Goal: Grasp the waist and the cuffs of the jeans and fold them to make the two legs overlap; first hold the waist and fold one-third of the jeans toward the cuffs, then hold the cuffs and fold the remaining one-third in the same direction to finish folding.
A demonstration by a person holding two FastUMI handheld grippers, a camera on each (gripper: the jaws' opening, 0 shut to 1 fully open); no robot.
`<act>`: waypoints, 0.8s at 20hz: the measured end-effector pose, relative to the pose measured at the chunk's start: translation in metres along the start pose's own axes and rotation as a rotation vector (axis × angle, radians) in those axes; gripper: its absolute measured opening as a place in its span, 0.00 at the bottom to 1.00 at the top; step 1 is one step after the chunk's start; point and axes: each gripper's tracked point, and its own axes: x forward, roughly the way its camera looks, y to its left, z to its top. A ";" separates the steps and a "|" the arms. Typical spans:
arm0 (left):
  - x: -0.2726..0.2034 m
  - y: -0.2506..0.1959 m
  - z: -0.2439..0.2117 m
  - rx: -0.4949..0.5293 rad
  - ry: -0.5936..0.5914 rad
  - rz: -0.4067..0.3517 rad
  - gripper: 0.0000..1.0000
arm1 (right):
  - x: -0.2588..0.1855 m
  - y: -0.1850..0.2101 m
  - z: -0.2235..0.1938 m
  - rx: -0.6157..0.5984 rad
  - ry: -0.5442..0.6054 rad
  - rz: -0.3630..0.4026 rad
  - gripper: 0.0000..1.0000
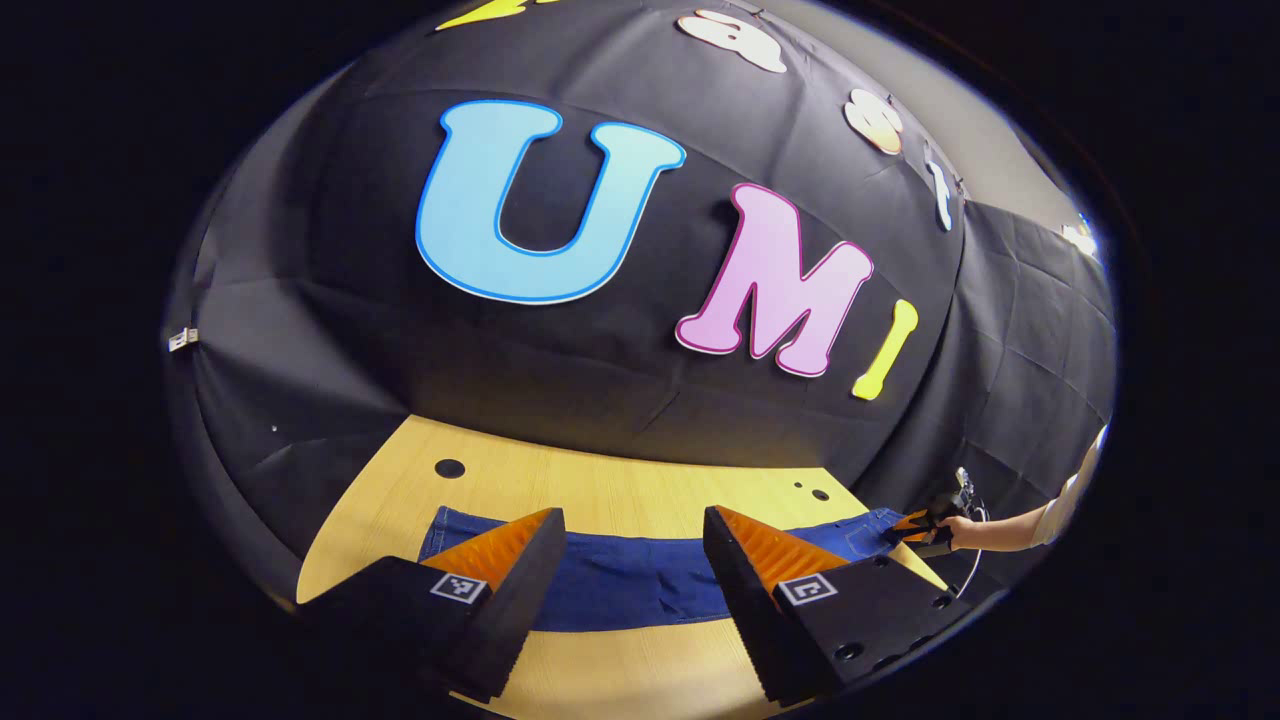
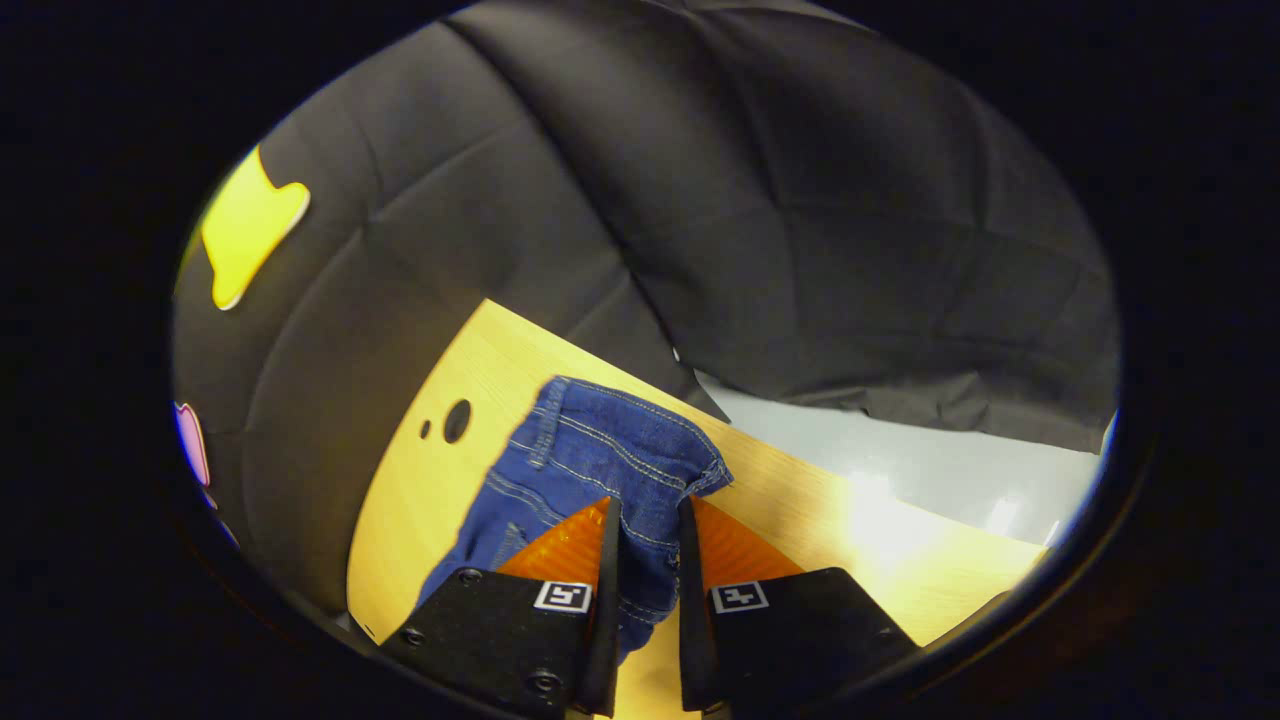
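The jeans (image 1: 640, 580) lie flat along the tabletop (image 1: 620, 490), across its front part. The left gripper (image 1: 634, 545) hovers above the leg end, fingers spread wide. The right gripper (image 2: 645, 530) pinches the waist end near the table's far corner. The cuffs are hidden behind the left fingers.

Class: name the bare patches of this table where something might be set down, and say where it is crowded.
Bare wood lies between the jeans and the table's far edge, and beside the waist. It is crowded at the waist, around the right gripper.
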 end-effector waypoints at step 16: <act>-0.024 0.073 -0.053 -0.150 0.075 0.013 0.92 | -0.154 0.250 -0.252 -0.613 0.212 0.529 0.28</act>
